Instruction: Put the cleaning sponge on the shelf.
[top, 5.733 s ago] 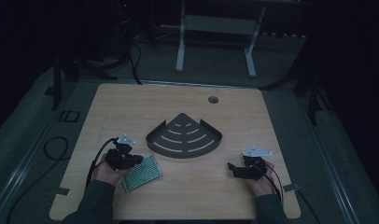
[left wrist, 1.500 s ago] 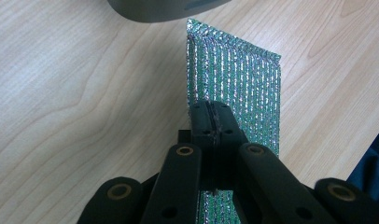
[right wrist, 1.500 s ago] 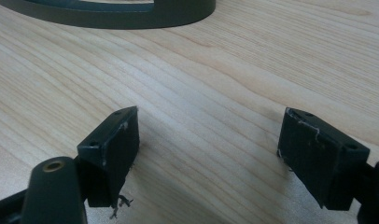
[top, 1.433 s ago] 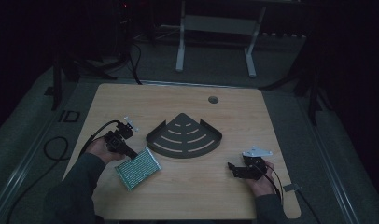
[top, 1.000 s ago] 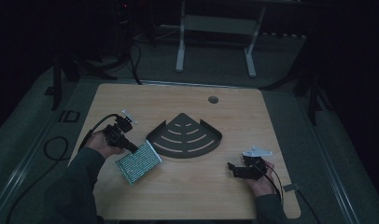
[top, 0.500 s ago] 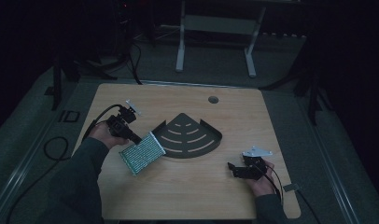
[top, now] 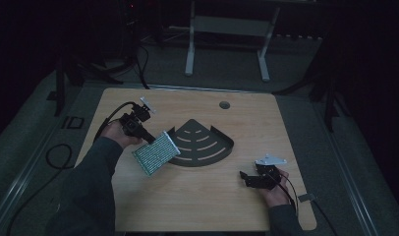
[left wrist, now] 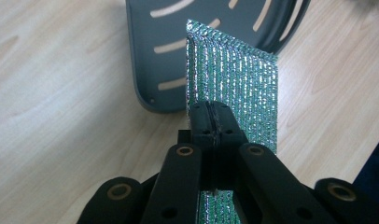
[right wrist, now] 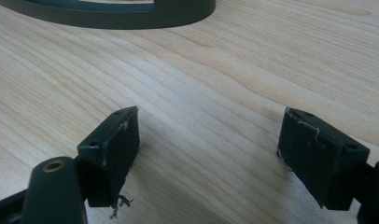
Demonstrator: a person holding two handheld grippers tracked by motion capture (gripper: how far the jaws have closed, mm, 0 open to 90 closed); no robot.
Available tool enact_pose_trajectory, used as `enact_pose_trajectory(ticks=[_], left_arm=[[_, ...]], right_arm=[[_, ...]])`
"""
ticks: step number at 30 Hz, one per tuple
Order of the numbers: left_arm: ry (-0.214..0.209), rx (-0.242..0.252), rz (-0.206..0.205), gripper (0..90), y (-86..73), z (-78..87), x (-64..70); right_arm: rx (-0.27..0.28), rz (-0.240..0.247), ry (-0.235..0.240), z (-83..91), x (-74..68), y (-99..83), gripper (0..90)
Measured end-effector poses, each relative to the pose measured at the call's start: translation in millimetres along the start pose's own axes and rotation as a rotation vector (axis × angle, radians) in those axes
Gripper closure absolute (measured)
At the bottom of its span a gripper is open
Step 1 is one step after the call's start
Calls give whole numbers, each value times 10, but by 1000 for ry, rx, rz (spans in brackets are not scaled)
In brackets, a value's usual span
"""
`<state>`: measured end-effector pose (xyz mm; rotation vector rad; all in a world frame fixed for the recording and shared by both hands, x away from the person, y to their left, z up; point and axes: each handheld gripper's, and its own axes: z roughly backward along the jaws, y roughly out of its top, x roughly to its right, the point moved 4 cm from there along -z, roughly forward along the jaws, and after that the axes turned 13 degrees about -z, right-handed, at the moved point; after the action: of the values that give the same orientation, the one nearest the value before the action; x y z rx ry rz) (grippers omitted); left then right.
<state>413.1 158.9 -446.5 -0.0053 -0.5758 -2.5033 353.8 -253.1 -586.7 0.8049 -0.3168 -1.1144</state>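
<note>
From the high view, the left gripper [top: 147, 138] carries a glittery green scouring pad [top: 156, 153] at the near-left edge of the dark slotted corner shelf [top: 202, 145]; the right gripper [top: 247, 179] rests on the wooden table [top: 197, 201]. The left gripper view shows its jaws clamped on the pad's edge, so carry it level over the shelf [left wrist: 197, 42] before letting go. The right gripper view shows jaws spread wide, empty; best kept aside.

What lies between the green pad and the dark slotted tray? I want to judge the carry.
Nothing visible does. The left gripper grips the green pad, whose far edge already reaches the dark slotted tray.
</note>
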Motion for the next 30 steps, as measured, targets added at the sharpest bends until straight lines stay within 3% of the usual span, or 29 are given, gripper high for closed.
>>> enact_pose_trajectory(ticks=[20, 30], left_arm=[[35, 11, -7, 900, 294, 23, -79], [49, 24, 13, 900, 363, -89, -136]], right_arm=[[0, -1, 1, 0, 0, 1, 200], [0, 0, 1, -1, 1, 2, 200]])
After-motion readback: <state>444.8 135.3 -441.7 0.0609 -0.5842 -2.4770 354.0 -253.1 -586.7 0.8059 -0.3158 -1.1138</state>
